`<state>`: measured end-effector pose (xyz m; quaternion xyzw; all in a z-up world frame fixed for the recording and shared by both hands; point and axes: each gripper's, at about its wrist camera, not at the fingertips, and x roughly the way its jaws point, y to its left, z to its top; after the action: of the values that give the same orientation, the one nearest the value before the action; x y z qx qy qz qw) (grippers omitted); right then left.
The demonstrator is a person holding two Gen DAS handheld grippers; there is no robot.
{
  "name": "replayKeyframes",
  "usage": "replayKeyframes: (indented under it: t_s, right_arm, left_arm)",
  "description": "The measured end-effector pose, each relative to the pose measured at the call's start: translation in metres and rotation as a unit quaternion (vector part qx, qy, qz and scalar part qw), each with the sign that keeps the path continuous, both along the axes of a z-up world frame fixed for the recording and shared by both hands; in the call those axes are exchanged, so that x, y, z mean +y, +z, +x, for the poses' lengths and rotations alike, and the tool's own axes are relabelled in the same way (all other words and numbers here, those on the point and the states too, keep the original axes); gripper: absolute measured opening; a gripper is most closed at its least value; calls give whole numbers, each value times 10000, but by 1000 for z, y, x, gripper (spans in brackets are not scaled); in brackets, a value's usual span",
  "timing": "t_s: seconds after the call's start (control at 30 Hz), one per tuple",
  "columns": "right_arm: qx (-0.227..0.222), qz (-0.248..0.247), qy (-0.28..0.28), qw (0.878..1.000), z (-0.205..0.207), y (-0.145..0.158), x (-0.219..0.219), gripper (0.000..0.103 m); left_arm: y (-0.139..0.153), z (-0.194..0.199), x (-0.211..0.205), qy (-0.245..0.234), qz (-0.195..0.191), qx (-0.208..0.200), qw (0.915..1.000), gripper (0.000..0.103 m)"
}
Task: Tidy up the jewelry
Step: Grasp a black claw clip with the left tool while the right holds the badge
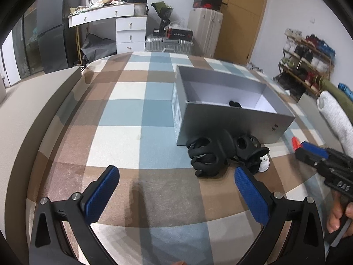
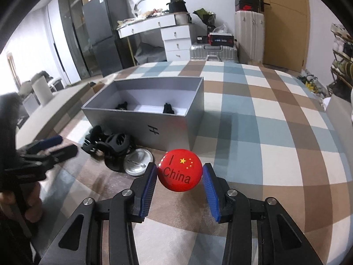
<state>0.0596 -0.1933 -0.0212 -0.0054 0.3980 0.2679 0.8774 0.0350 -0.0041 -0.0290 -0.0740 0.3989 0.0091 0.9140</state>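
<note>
Right wrist view: we note our right gripper clamping a round red "I China" badge edgewise, printed face tilted toward camera, text upright, just before the grey box; left gripper wide, empty.

White dresser, silver suitcase (lying flat), shoe rack.
</note>
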Motion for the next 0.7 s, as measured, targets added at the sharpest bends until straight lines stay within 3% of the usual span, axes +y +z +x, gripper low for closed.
replayKeyframes:
  t_s: [0.17,0.33,0.47,0.63,0.7]
  right_arm:
    - [19,147,-15,9999,-1,2,-7,41]
    - [39,218,-73,9997,-2,4,-14,41]
    - [26,262,-116,9996,-2,7,-19,41]
    - [13,289,-130,9995,-2,9,-20,41]
    - [16,300,-129,9995,-2,9,-20,42]
  left_arm:
    - [-5,13,-2,-57,-243,295,9993,101]
    - [-2,14,-7,-162,-307,262,9991,98]
    - [-4,17,-10,-222,-384,356,9984,80]
    - [-4,18,-13,-303,-374,358,9982,69]
    - [-4,18,-13,-339,-439,344,9979,59]
